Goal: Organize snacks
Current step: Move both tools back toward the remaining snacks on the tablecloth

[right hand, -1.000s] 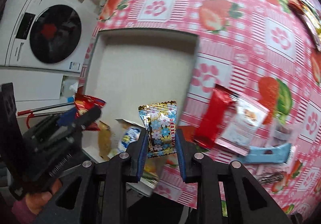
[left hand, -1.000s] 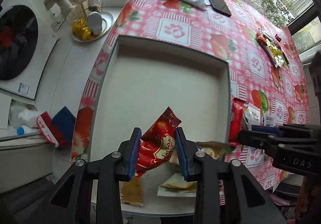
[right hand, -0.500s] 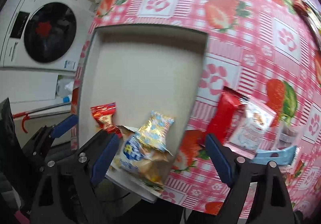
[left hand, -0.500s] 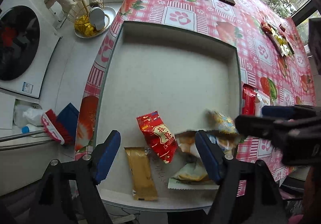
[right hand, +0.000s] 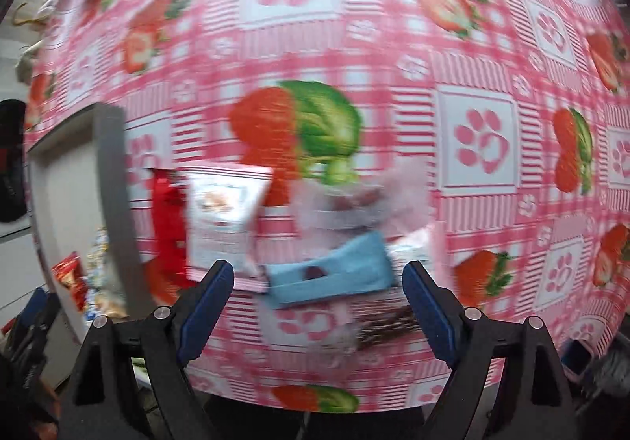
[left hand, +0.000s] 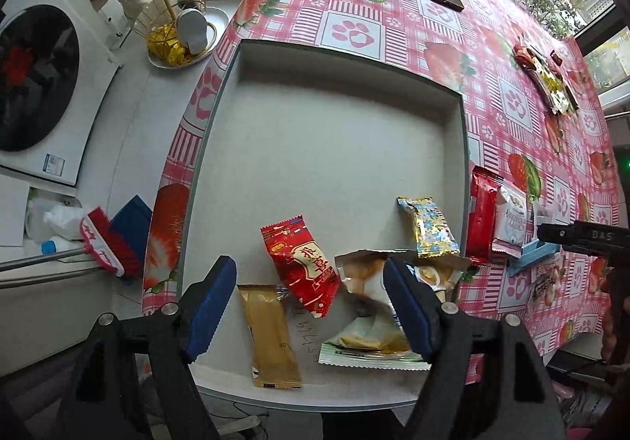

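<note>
Across the upper half of the left wrist view, the grey tray (left hand: 464,132) is lying bare, walls unobstructed. Low in frame, I am holding my left gripper (left hand: 311,306) spread wide over its red packet (left hand: 305,268), tan bar (left hand: 271,333) and gold packet (left hand: 429,227). My right gripper (right hand: 317,308), also spread, is hovering over a blue packet (right hand: 338,272) on the strawberry tablecloth (right hand: 393,46).

Shallow grey tray (left hand: 464,132) on the counter, mostly bare. Near its front edge lie a red packet (left hand: 301,266) flat and angled, a tan bar wrapper (left hand: 271,333) lengthwise, a gold-blue floral sachet (left hand: 427,227), and a heap of pale opened wrappers (left hand: 374,337). Outside the tray's right wall: red bar (left hand: 482,215), white pouch (left hand: 511,221), light blue packet (right hand: 334,268), dark streaky wrapper (right hand: 386,325), blurred.
</note>
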Demonstrator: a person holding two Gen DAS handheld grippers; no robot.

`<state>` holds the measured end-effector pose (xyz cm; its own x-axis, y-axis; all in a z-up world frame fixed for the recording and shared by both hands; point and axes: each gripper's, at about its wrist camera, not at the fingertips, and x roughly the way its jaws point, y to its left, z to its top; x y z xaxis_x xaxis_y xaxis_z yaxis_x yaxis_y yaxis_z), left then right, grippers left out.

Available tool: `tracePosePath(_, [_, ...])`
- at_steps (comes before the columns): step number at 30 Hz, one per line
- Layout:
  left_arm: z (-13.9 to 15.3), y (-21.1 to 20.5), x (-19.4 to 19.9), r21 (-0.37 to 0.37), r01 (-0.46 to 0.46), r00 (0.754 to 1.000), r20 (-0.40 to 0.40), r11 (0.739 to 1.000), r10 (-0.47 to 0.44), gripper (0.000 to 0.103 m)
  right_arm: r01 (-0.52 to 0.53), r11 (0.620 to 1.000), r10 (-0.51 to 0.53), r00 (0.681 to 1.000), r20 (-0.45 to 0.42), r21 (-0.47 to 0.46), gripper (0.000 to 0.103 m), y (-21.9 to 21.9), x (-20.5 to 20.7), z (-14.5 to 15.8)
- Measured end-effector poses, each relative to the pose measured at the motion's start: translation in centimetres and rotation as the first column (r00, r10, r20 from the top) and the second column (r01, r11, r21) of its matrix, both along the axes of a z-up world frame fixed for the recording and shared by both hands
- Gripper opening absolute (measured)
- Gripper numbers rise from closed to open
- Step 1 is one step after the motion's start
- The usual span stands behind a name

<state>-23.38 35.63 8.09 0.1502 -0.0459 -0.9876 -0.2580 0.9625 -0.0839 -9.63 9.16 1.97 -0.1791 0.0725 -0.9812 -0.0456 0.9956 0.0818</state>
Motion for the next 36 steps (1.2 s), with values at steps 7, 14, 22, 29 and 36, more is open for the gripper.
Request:
tracePosePath(7, [0.5, -1.3, 0.3, 0.014, 0.026, 1.0, -0.011, 1.0, -0.026, 0.08, -0.028, 0.999, 0.027, 0.999, 0.029, 0.045, 0.088, 4.1, 0.2, -0.4])
tracePosePath(14, [1.6, -2.7, 0.4, 0.021, 0.058, 0.998, -0.011, 0.998, -0.058, 0.08, -0.096, 0.994, 0.094, 0.995, 0.042, 0.06, 0.088, 10.9, 0.9, -1.9])
tracePosePath(22, [2.1, -4.9, 0.9, 0.013, 0.111, 0.994, -0.011, 0.994, -0.111, 0.081, -0.091, 0.995, 0.09, 0.996, 0.02, 0.036, 0.102, 11.8, -0.1, -4.1])
tracePosePath(29, [1.9, -8.0, 2.5, -0.004, 0.184, 0.983, -0.013, 0.983, -0.184, 0.081, -0.067, 0.998, 0.067, 0.996, 0.054, -0.014, 0.102, 8.7, 0.7, -3.8])
tracePosePath(36, [2.2, -11.9, 4.4, -0.013, 0.267, 0.964, 0.0, 0.964, -0.267, 0.081, 0.026, 1.0, -0.026, 0.998, 0.05, 0.003, 0.102, 5.3, 1.6, -3.8])
